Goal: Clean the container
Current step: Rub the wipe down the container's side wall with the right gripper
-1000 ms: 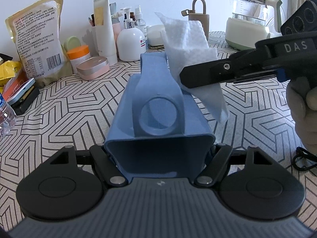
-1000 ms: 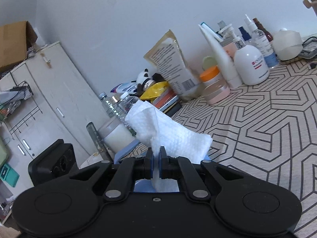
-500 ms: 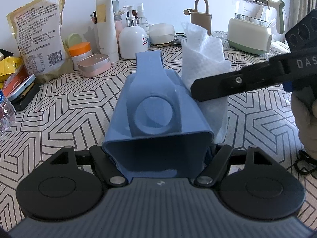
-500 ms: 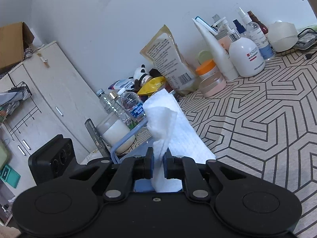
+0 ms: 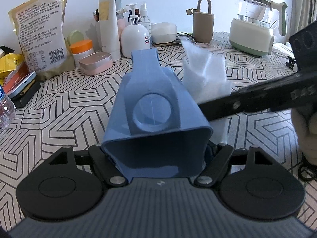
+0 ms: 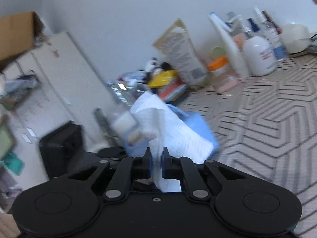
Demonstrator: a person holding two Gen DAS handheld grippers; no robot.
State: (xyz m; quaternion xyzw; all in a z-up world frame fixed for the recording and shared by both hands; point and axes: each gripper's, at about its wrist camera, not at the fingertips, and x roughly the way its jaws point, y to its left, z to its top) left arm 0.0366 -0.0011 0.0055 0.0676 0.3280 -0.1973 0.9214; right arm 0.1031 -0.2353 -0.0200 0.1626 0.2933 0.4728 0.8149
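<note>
The blue container [image 5: 156, 123] is held by the left gripper [image 5: 158, 154], with one jaw pressed on each side of its near end. The jaws are opening a little, but the container is seen between them, above the table. It lies tipped on its side, its long tab pointing away toward the bottles. A round window is seen in its top face.

Just to the right of the container, a white paper towel [image 5: 206, 75] is seen standing up. The towel is pinched near its lower end by the right gripper [image 6: 156, 158], whose jaws are closing with the towel between them. In the right wrist view the towel is laid against the side of the blue container [image 6: 198, 127], though that view is blurred. In the left wrist view the black finger [image 5: 237, 105] of the right gripper is seen crossing in from the right, and part of a hand [image 5: 305, 127] is seen behind it.

All of this is set over a table [image 5: 65, 107] covered with a black and white line pattern.

Farther back, a pink case [image 5: 96, 62], a jar with an orange lid [image 5: 81, 48] and a white pump bottle [image 5: 134, 37] are lined up by the wall. A brown paper bag [image 5: 40, 39] is leaned at the left. A glass kettle [image 5: 255, 19] is placed at the far right.
</note>
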